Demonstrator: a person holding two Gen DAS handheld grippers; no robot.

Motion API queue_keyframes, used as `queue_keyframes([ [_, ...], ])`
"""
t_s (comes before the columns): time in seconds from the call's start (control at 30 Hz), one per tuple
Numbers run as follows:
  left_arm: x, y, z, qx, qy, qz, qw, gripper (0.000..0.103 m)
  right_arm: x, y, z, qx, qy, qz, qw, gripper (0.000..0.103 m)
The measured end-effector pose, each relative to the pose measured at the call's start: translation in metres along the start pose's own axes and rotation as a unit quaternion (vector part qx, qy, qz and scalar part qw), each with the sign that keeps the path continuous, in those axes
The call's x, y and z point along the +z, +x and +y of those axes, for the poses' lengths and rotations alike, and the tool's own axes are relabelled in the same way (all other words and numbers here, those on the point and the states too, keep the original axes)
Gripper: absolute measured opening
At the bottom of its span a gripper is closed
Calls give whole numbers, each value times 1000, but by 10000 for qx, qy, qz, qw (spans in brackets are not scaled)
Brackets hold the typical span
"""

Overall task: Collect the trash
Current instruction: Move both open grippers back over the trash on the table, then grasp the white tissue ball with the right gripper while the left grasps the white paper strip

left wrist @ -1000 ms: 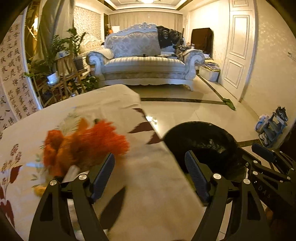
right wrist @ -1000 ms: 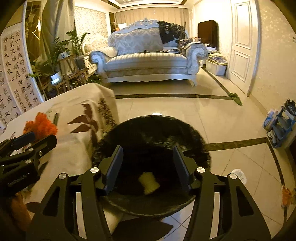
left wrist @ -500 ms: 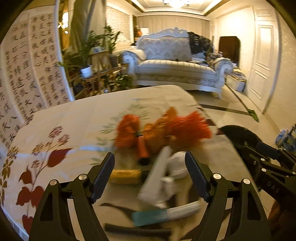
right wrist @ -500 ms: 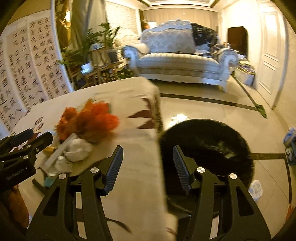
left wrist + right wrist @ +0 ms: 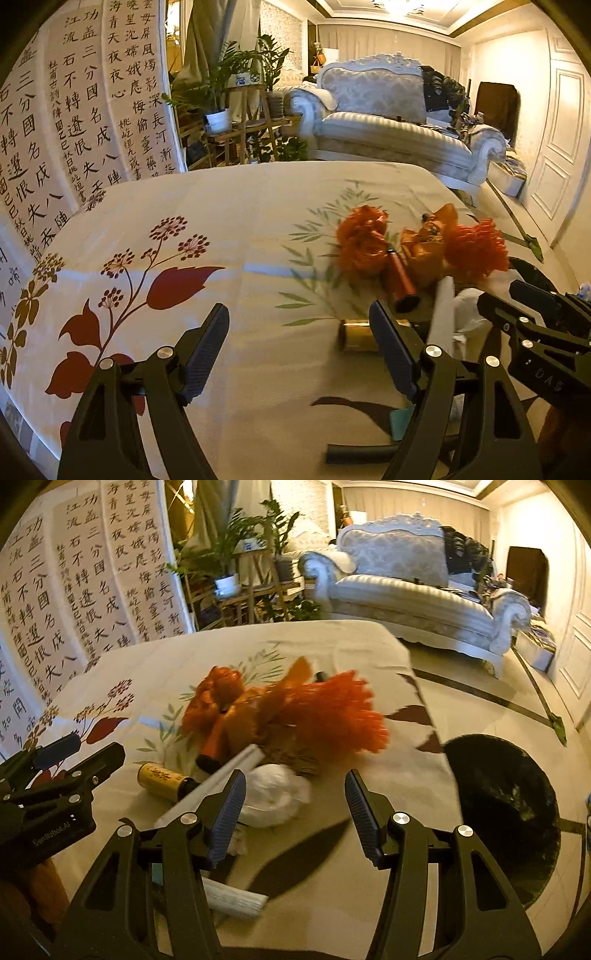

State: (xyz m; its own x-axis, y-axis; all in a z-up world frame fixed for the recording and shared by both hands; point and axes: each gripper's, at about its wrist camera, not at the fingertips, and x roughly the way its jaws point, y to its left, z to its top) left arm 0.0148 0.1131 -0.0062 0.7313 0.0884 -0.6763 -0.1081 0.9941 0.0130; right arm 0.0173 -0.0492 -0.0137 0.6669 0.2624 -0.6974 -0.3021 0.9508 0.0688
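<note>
1. In the right wrist view the trash lies heaped on the table (image 5: 332, 904) at centre frame: orange wrappers (image 5: 332, 712), a white wad (image 5: 275, 797), a gold tube (image 5: 162, 781).
2. The black bin (image 5: 506, 812) sits at the right edge, on the floor.
3. Both claws are spread and hold nothing: left gripper (image 5: 299, 350), right gripper (image 5: 295, 812).
4. The wad looks light and soft; pinch it across its middle. The tube would likely roll.

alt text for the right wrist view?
Open, empty right claw hovers over a floral-clothed table with a trash pile: orange plastic scraps, a white wad, a gold tube. A black-lined bin stands on the floor to the right; the left claw enters at left.
</note>
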Motion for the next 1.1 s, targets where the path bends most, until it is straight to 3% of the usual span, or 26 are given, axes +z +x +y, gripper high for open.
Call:
queue_keyframes([
  [0.2,-3,5,6,-94,-51,79,9999,76,0,15,9,-29,-76,242,9997,51],
  [0.27,-3,6,5,-138,-49,90,9999,76,-3,20,9,27,-63,367,9993,34],
  [0.37,-3,8,2,-187,-31,108,9998,76,-5,19,8,98,-72,374,9992,27],
  [1.03,-1,0,-58,-654,424,136,9969,76,-21,-19,-54,-372,387,60,9985,26],
  [1.1,-2,1,-66,-705,509,167,9961,69,-22,-20,-57,-364,439,45,9984,26],
])
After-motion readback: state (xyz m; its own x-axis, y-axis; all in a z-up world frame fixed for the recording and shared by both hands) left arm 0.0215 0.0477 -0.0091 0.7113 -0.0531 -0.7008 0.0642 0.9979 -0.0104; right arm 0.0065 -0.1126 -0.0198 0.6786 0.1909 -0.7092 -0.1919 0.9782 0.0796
